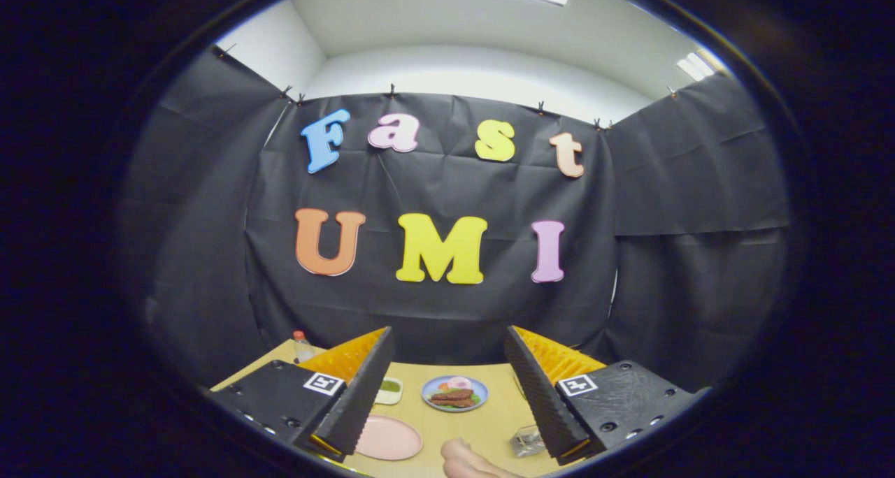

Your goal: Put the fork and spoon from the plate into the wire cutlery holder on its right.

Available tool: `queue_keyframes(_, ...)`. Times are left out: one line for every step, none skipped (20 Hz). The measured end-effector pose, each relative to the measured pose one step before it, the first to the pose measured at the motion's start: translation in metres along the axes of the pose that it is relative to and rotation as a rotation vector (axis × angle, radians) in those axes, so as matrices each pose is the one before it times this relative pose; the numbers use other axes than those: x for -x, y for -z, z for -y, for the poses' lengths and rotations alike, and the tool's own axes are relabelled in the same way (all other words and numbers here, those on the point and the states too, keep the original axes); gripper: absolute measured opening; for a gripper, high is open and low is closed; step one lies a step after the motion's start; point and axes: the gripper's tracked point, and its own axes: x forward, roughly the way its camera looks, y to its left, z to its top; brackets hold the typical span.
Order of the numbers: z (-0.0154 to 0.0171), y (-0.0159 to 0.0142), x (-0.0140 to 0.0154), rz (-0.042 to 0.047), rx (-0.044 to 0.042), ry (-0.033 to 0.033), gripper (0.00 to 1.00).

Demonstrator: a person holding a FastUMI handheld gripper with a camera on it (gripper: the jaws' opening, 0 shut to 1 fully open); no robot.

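My gripper (449,337) is open and held well above a wooden table (482,422), pointing mostly at the booth wall, with nothing between its fingers. Low between the fingers lies a pink plate (388,437), partly hidden behind the left finger; its visible part looks bare. By the right finger's base stands a small wire cutlery holder (528,440), partly covered by that finger. I cannot make out a fork or a spoon.
A blue plate of food (454,393) sits at the middle of the table, with a small dish of green sauce (389,389) to its left. A bottle (301,345) stands at the far left corner. A person's hand (467,464) rests at the near edge.
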Motion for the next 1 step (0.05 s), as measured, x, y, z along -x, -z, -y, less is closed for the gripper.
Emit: queue_keyframes(0.0033, 0.00277, -0.00322, -0.00484, 0.00803, 0.01585, 0.95)
